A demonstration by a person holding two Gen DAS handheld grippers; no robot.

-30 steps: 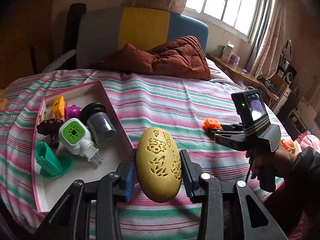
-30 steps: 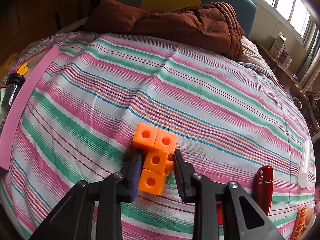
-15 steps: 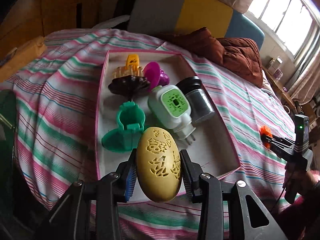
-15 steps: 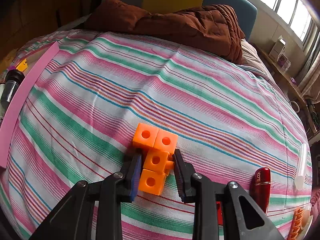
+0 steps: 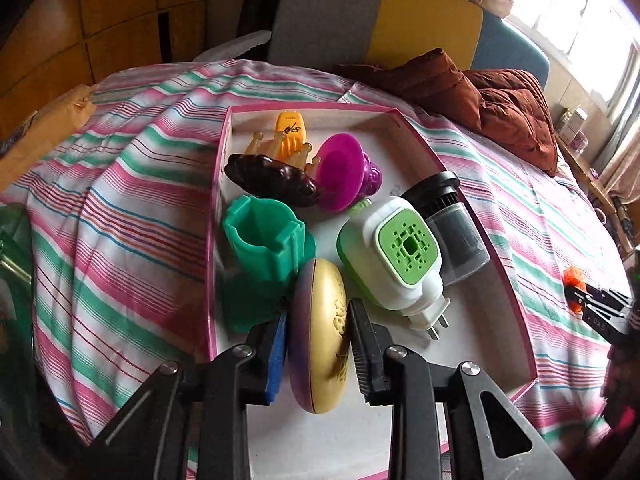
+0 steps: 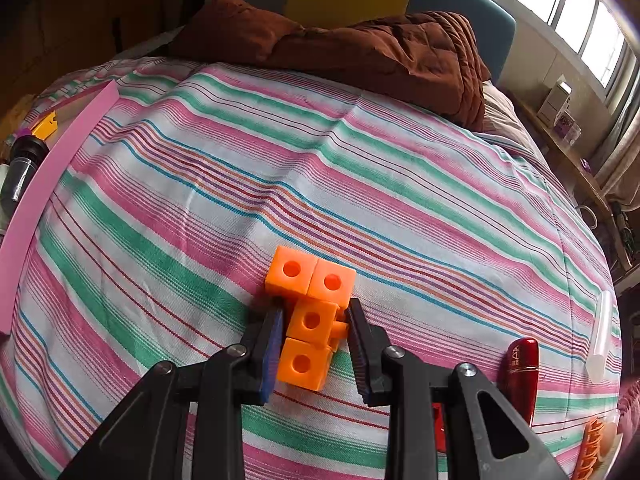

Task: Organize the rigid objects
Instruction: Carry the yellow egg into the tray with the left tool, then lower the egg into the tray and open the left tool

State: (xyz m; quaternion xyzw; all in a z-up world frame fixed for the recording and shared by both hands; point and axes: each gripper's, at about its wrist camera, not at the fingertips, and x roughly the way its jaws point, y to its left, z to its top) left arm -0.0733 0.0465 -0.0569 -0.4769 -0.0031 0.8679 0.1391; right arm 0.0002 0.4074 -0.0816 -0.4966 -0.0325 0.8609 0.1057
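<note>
Two grippers are at work, and the change is all on the left one: a second ago the left gripper (image 5: pixel 318 344) carried the flat yellow oval plastic case with cut-out patterns (image 5: pixel 320 336) broad face forward over bare striped bedding, whereas now it hangs low over the near end of the shallow pink-rimmed white box (image 5: pixel 516 304), the case turned edge-on between its pads, which have narrowed and clamp its two flat faces. Just ahead of its tips sit the green fluted plastic cup (image 5: pixel 262 240) and the white-and-green plug-in vaporiser (image 5: pixel 394 256); farther on lie the dark grey lidded jar (image 5: pixel 448 216), the magenta plastic cup (image 5: pixel 344 172), the dark brown hair clip (image 5: pixel 270 178) and the yellow comb-like piece (image 5: pixel 290 128). By my reading, the case is about to be set down in the free patch of box floor under the gripper, so this item is nearly sorted. The right gripper (image 6: pixel 316 344) has kept its place, jaws narrow around the cluster of orange plastic snap cubes (image 6: pixel 310 312) on the striped bedspread (image 6: pixel 360 184), apparently gripping it. Beside it to the right wait a red glossy tube (image 6: pixel 520 372) and a clear plastic stick (image 6: pixel 600 332).
</note>
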